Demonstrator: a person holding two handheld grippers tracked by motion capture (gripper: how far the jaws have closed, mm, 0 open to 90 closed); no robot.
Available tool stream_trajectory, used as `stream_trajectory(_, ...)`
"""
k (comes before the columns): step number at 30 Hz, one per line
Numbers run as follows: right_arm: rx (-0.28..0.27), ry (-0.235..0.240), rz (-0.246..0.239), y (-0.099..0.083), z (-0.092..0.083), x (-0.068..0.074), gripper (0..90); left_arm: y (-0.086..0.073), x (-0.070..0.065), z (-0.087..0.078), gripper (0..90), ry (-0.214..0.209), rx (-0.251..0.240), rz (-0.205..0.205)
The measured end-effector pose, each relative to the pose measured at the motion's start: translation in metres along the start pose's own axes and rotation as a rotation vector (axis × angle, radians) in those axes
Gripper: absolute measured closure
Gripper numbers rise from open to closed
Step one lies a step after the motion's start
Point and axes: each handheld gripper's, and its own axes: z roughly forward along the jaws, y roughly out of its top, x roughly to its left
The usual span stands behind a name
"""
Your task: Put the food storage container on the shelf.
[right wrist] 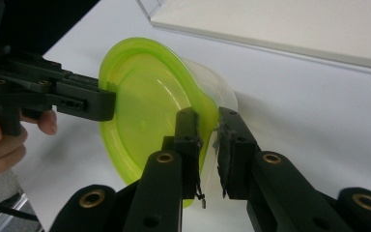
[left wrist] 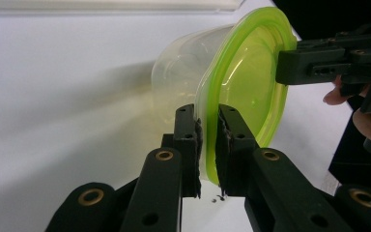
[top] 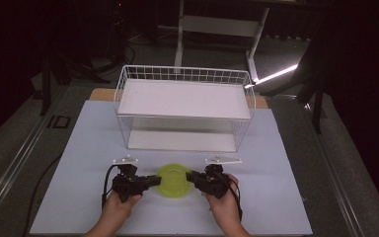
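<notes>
High view: we are pinching the green-lidded container (top: 173, 179) at opposite rim edges, left claw (top: 154, 180) and right claw (top: 190, 177) both clamped, steadying it level above the desk (top: 79, 197) before the wire rack (top: 183, 107).

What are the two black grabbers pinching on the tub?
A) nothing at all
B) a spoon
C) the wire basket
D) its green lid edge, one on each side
D: the left gripper and the right gripper each have their jaws closed on the rim of the green lid of the clear tub, from opposite sides.
</notes>
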Motion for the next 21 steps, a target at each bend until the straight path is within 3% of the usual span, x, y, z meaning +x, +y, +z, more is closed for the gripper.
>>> stream_trajectory(7, -0.039, -0.003, -0.015, 0.013, -0.007, -0.002, 79.8, 0.014, -0.008, -0.005, 81.5, 0.011, -0.058, 0.039)
stream_trajectory(8, -0.044, -0.004, -0.013, 0.015, -0.007, -0.003, 79.8, 0.019, -0.010, -0.004, 81.5, 0.024, -0.067, 0.064)
stream_trajectory(13, -0.075, -0.029, -0.011, 0.027, -0.011, -0.009, 79.6, 0.034, -0.011, -0.001, 81.7, 0.016, -0.107, 0.112)
stream_trajectory(21, -0.106, -0.068, -0.005, 0.042, -0.005, -0.019, 79.4, 0.049, 0.003, 0.011, 81.9, -0.006, -0.143, 0.107)
